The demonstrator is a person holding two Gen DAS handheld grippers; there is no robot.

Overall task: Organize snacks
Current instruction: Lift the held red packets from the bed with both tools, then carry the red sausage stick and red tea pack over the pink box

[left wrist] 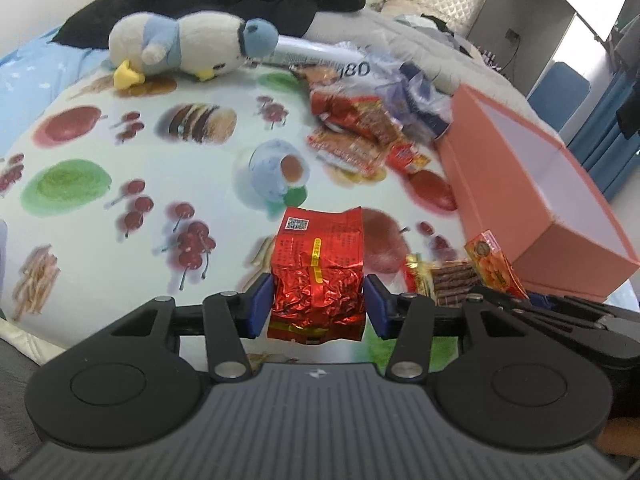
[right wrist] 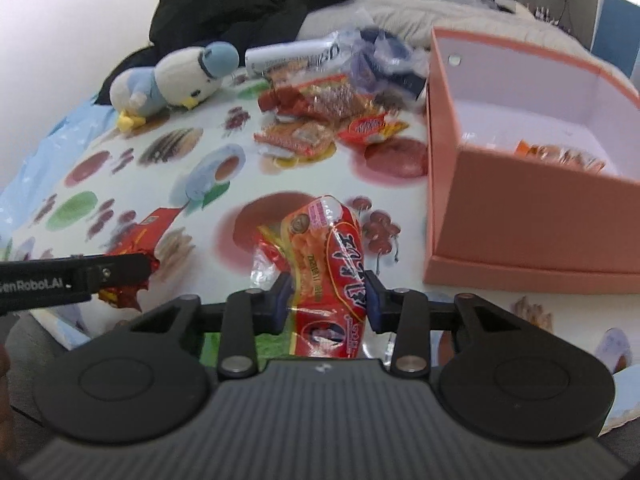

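Snacks are split between my two grippers, a loose pile and a box.

Left wrist view: my left gripper (left wrist: 318, 306) is about half open, its blue pads pressed against both sides of a crinkled red foil packet (left wrist: 318, 276), which is clear of the fruit-print cloth (left wrist: 120, 152). A pile of red and orange snack packets (left wrist: 360, 136) lies farther back on the cloth. A pink box (left wrist: 500, 200) stands to the right with its top open. A plush penguin (left wrist: 188, 46) lies on its side at the far edge.

Right wrist view: my right gripper (right wrist: 326, 304) is narrowly open and clamped on a red snack bag (right wrist: 324, 264), which stands up between the pads. The pink box (right wrist: 520, 216) sits to the right, with an orange packet (right wrist: 560, 156) inside. My left gripper (right wrist: 120, 270) shows at the left edge with the red foil packet (right wrist: 136, 240).
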